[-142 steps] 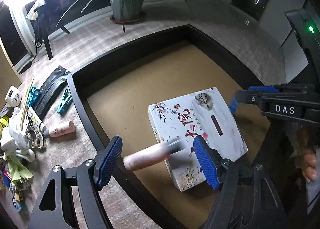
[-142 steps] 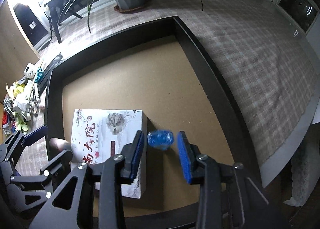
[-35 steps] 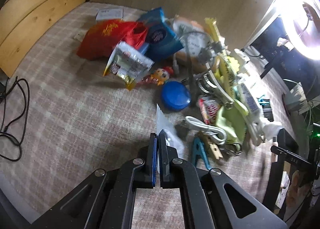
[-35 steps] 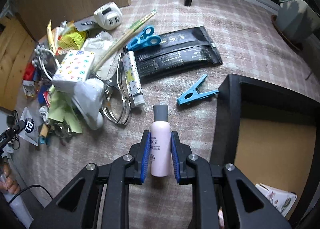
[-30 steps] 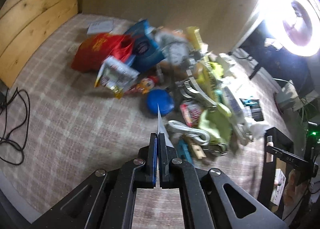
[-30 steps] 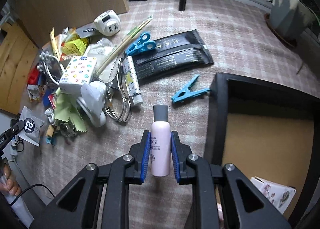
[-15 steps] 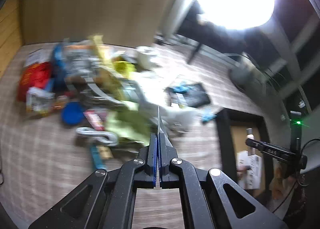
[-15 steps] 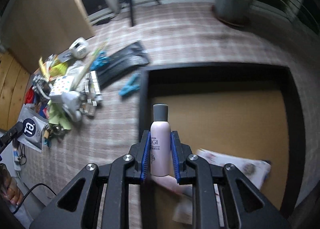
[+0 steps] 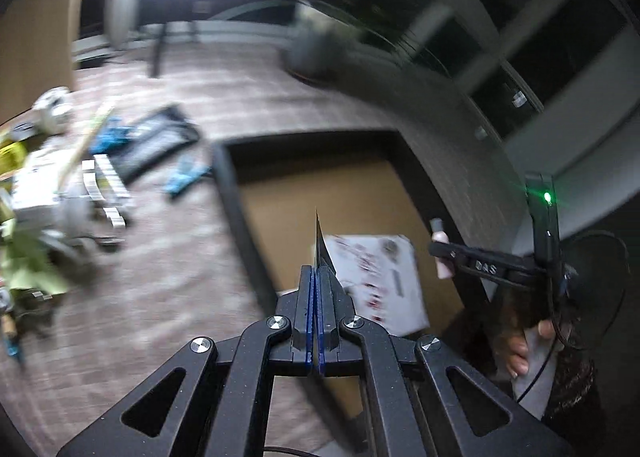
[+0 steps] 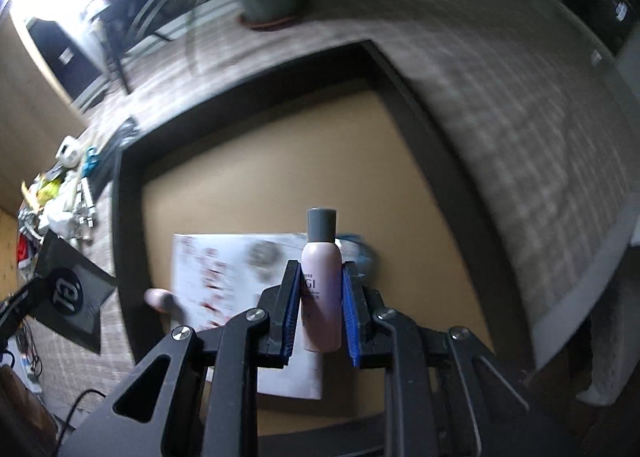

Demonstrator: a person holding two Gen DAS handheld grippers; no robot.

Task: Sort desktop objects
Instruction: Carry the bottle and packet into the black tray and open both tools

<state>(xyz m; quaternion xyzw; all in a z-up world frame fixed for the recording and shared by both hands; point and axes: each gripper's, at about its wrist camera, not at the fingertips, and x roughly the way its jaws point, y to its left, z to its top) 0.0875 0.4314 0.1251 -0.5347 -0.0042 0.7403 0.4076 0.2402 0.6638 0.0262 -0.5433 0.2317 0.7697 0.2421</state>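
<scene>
- The right gripper (image 10: pixel 321 309) has its jaws clamped on a pale pink bottle (image 10: pixel 321 293) with a grey cap; the bottle stands upright between the blue pads (image 10: pixel 291 309), the cap clear above them.
- Beyond and below those jaws lies the black-walled tray (image 10: pixel 117 217) with its tan floor.
- A white printed box (image 10: pixel 224 269) lies flat on that floor, just behind and to the left of the held bottle, near the tray's left wall.
- A blue, blurred object (image 10: pixel 362 251) sits just right of the bottle's shoulder, touching or just beside the box's far right corner; which, I cannot tell.
- A pinkish tube end (image 10: pixel 158 299) shows left of the box, by the left wall.
- Ahead of the jaws and to their right the tan floor is bare up to the far and right walls.
- The left gripper (image 9: pixel 316 297) has its jaws pressed together on a thin dark sachet (image 9: pixel 320 245), seen edge-on and sticking up past the tips; from the right wrist view its face (image 10: pixel 72 293) carries a round logo.
- Those jaws hang near the tray's left wall (image 9: pixel 240 217), the box (image 9: pixel 376 277) just beyond and to the right.
- Left of the wall the plaid cloth (image 9: pixel 168 289) is bare near the jaws; a blurred clutter pile (image 9: pixel 60 185) lies well off to the left.
</scene>
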